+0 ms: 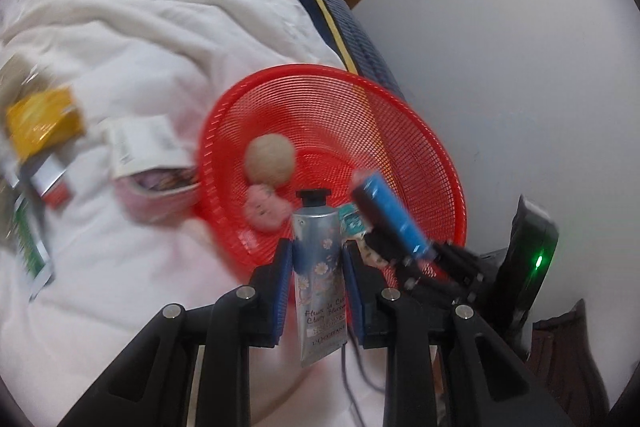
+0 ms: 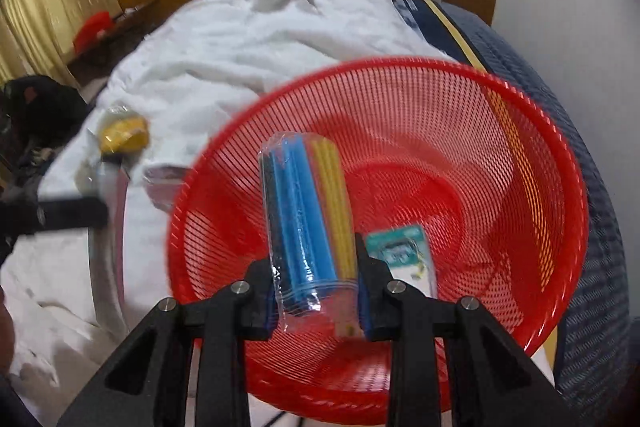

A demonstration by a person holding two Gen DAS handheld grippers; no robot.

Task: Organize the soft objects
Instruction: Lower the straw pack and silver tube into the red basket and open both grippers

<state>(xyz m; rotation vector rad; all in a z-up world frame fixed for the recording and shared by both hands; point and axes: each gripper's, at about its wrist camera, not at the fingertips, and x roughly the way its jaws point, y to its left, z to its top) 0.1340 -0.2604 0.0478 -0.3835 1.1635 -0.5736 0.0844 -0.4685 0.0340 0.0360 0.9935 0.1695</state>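
The white rumpled duvet bed carries one round red mesh plastic basket at its wall-side edge. Inside lie one beige ball and one pink plush. The left tool clamps a floral hand-cream tube; the right tool clamps a clear pack of coloured foam sticks over the basket.

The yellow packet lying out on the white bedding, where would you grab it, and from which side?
Probably from above, the fingers closing across the narrow width of the yellow packet. It lies flat on the white bedding, so no side offers an edge to get under. Both tools are busy: the left gripper holds a hand cream tube, the right gripper a bag of coloured sticks.
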